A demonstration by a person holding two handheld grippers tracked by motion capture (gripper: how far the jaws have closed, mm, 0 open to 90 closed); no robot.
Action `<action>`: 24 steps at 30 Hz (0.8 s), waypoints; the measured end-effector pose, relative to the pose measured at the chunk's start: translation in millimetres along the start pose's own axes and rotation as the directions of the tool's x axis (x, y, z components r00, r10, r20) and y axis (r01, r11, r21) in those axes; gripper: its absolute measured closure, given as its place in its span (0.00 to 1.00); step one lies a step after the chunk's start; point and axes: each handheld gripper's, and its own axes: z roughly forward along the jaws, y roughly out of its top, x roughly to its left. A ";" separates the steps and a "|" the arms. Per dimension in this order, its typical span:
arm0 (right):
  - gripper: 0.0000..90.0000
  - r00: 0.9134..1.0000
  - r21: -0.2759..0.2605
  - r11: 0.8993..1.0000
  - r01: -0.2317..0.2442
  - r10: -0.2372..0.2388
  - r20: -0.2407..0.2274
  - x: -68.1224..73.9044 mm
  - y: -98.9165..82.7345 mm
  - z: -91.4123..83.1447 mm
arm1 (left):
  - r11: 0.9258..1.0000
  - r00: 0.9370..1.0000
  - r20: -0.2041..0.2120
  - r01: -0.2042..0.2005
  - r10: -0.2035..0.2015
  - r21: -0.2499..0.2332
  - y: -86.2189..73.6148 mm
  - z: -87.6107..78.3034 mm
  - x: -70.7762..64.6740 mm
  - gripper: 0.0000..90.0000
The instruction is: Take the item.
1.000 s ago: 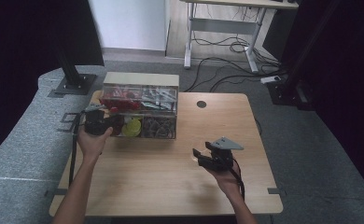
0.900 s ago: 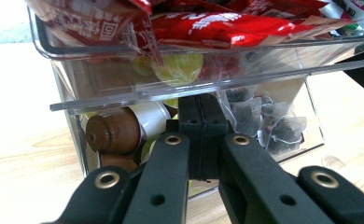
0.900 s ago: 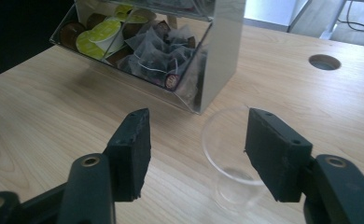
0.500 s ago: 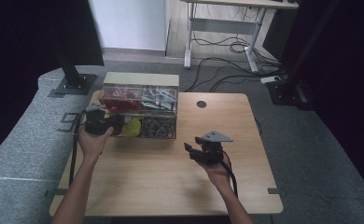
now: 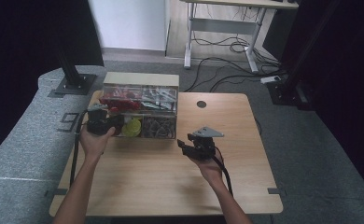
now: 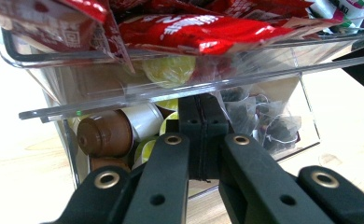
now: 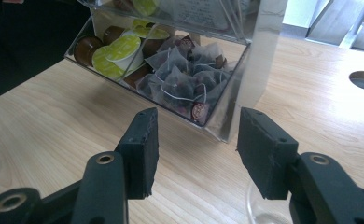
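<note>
A clear two-tier organizer box (image 5: 140, 109) stands at the back left of the wooden table (image 5: 171, 186). Its top tier holds red packets (image 6: 194, 30). The lower tier holds brown and yellow-green pods (image 7: 119, 49) and dark tea bags (image 7: 185, 79). My left gripper (image 5: 118, 125) is at the box's left front, and its jaws (image 6: 201, 116) are shut tight together, with the tips under the clear ledge (image 6: 124, 100). My right gripper (image 5: 181, 143) points left at the box's right front corner. It (image 7: 196, 140) is open; its jaws have just been closing with nothing between them.
A round cable hole (image 5: 201, 104) sits in the table right of the box. A curved clear rim (image 7: 259, 205) shows under my right jaw. Bare wood stretches in front of the box. A black stand base (image 5: 73, 84) and desk legs with cables (image 5: 227, 46) lie beyond the table.
My right gripper has moved left across the table toward the box, and its jaws stand narrower. The left gripper and the box have not moved.
</note>
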 end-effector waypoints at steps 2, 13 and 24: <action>0.53 1.000 -0.002 1.000 -0.004 0.004 -0.004 2.0 1.3 3.4 | 1.000 1.000 -0.001 0.001 -0.001 0.000 -0.2 0.2 0.0 1.00; 0.54 1.000 0.014 1.000 0.019 -0.019 -0.006 12.3 6.2 23.9 | 1.000 1.000 0.001 0.003 -0.003 0.000 -0.4 1.5 -0.4 1.00; 0.56 0.999 0.023 0.998 0.050 -0.050 -0.009 23.2 12.8 38.8 | 1.000 1.000 0.003 -0.002 0.002 0.005 0.5 1.8 -2.6 1.00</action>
